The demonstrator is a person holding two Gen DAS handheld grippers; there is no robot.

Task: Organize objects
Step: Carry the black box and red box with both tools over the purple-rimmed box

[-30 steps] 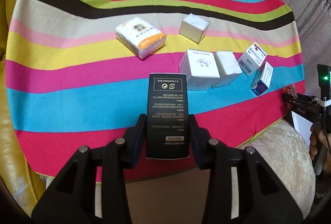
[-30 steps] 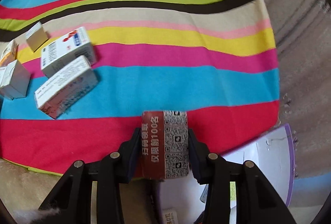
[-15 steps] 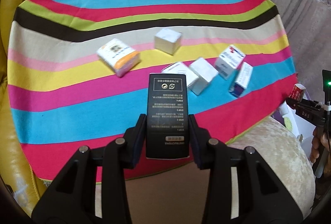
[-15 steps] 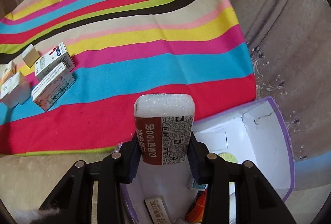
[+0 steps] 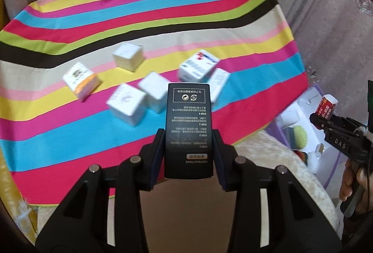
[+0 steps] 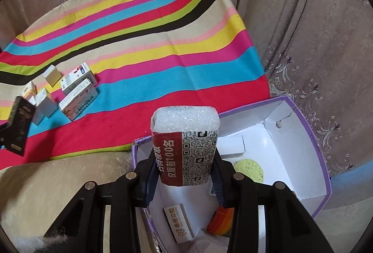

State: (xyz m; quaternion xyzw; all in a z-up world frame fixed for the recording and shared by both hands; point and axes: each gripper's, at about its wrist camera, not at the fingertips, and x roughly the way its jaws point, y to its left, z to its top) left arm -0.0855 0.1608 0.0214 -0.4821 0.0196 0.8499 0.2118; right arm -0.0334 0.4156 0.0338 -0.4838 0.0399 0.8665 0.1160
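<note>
Presently both grippers are loaded and in the carrying step. The right gripper (image 6: 184,179) has its jaws clamped on a white foam block with a red printed wrapper (image 6: 185,148), poised over the open purple-edged white cardboard box (image 6: 310,134). The left gripper (image 5: 188,157) pinches a tall black printed carton (image 5: 188,129) above the striped cloth (image 5: 70,131). Judgement: lower and release the block into the box's free floor, then bring the carton across.

Even, bright illumination; soft shadows only. Fisheye curvature with dark vignetted corners. Left wrist view: small boxes (image 5: 127,103) motion-blurred; right wrist view sharp
</note>
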